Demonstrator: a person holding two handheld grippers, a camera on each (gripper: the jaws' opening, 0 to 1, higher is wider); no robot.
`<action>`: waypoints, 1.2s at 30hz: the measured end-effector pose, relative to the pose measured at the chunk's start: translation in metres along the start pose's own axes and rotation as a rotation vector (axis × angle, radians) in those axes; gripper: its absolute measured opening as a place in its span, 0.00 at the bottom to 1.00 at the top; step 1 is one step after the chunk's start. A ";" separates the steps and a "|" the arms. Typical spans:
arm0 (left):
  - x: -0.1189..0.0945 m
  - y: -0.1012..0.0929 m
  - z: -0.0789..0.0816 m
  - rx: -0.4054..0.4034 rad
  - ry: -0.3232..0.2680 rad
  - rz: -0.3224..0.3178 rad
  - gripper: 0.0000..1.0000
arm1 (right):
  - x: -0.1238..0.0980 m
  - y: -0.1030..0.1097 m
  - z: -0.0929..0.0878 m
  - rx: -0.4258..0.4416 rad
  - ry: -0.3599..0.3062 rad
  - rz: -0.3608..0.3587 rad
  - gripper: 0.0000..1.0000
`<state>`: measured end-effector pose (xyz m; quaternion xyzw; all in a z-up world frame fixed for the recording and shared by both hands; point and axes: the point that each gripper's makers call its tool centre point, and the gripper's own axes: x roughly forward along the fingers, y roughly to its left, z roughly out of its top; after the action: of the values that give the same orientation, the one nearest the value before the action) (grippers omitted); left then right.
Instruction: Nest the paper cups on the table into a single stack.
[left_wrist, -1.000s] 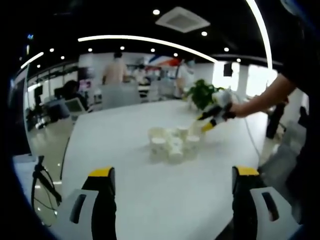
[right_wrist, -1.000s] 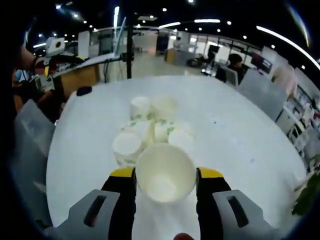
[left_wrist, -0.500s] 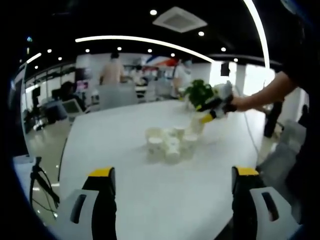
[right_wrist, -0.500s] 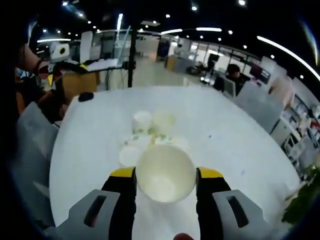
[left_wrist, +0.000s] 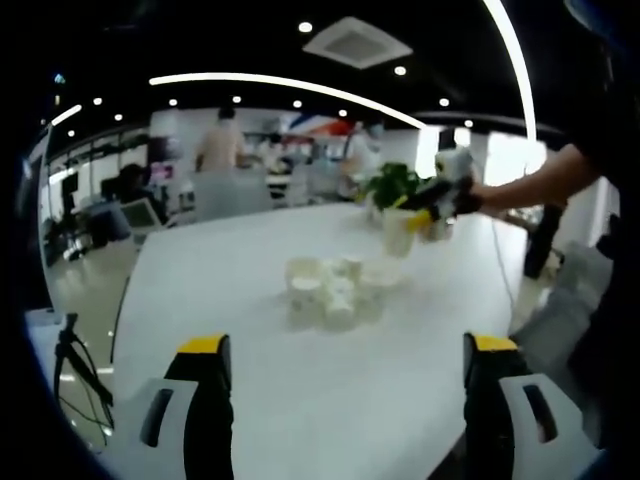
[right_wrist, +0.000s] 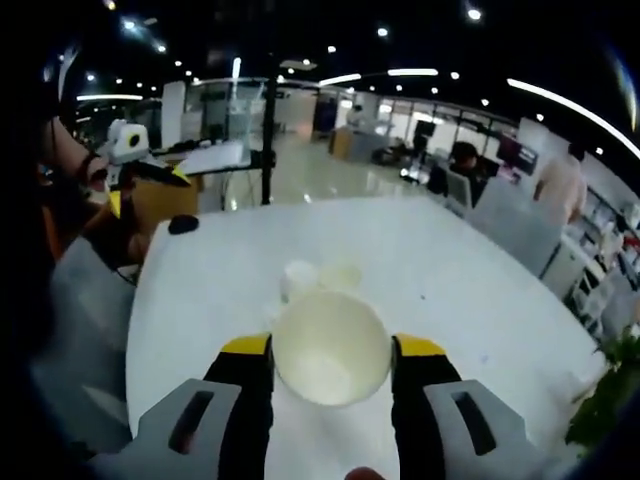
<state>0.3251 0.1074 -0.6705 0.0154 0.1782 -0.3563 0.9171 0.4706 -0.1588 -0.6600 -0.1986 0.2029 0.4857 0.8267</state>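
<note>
A cluster of several white paper cups (left_wrist: 333, 288) stands on the round white table (left_wrist: 250, 360). In the left gripper view my left gripper (left_wrist: 340, 400) is open and empty near the table's front edge, well short of the cluster. In that same view my right gripper (left_wrist: 428, 204) hovers above and to the right of the cups, holding a paper cup (left_wrist: 398, 230). The right gripper view shows my right gripper (right_wrist: 331, 360) shut on that cup (right_wrist: 331, 348), its open mouth facing the camera. Behind it peek two cups of the cluster (right_wrist: 318, 278).
A potted green plant (left_wrist: 392, 186) stands at the table's far edge. A dark small object (right_wrist: 183, 223) lies near the table's rim. A tripod (left_wrist: 72, 370) stands on the floor at the left. Desks, chairs and people fill the office behind.
My right gripper has risen with the cup, up and away from the cluster, which now looks smaller and mostly hidden behind the held cup. My left gripper has stayed open.
</note>
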 end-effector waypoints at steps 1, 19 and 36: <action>0.000 0.000 0.000 0.003 0.001 -0.002 0.96 | -0.001 0.002 0.003 -0.003 -0.005 0.002 0.43; -0.001 -0.002 0.006 0.018 -0.018 -0.017 0.96 | -0.016 0.060 0.052 -0.002 -0.100 0.079 0.42; 0.000 0.003 0.008 0.019 -0.023 -0.027 0.96 | -0.012 0.111 0.077 -0.015 -0.144 0.175 0.42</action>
<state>0.3292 0.1084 -0.6632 0.0177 0.1646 -0.3704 0.9140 0.3775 -0.0774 -0.6040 -0.1507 0.1558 0.5704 0.7923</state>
